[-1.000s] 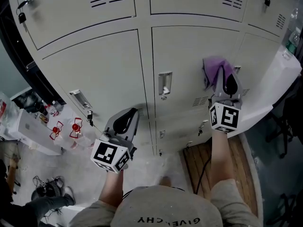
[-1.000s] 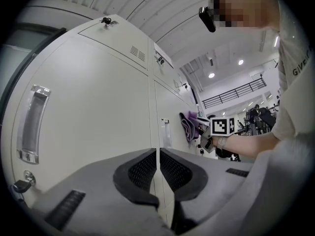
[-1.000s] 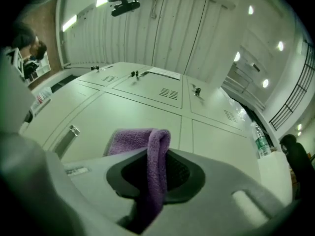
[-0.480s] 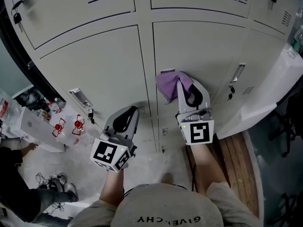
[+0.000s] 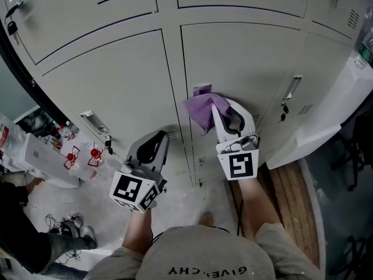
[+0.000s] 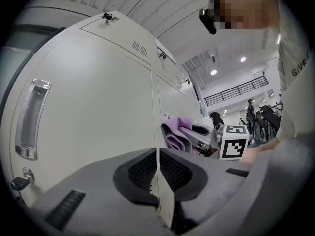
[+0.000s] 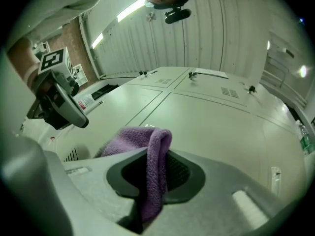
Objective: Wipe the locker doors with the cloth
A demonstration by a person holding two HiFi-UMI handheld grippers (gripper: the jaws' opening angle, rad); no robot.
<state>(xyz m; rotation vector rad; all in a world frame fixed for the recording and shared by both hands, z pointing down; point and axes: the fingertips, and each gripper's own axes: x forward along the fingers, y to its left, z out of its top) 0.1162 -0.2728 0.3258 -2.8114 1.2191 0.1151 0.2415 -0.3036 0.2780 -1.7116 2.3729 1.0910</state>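
Alt: A bank of pale grey lockers (image 5: 245, 16) filled most of the head view, seen from above & steeply down. The locker doors to be wiped were the lower row. The middle door (image 5: 250, 63) was the one being worked, and the left door (image 5: 116, 80) beside it had no tool on it. Below them lay a strip of grey floor (image 5: 180, 206) & a wood platform (image 5: 291, 194).

The right gripper (image 5: 217, 106) was held out toward the middle door, near its left edge, jaws clenched on a fold of the purple cloth (image 5: 200, 112). The right gripper view showed the same: cloth pinched btwn the pads, w/ the loose part bunched ahead of the tips on the door side. Prob. held that way so soft cloth, not hard tips, met the metal. The cloth sat just under that door's small handle (image 5: 202, 90). Whether it pressed flat on the panel couldn't be told.

The left gripper (image 5: 158, 136) hung lower, pointing along the seam btwn the left & middle doors, jaws closed together w/ nothing btwn them. Likely parked there to stay clear of the wiping path.

Smallest: a lock (image 5: 108, 146) hung under the left door's handle (image 5: 93, 123), well apart from the cloth.
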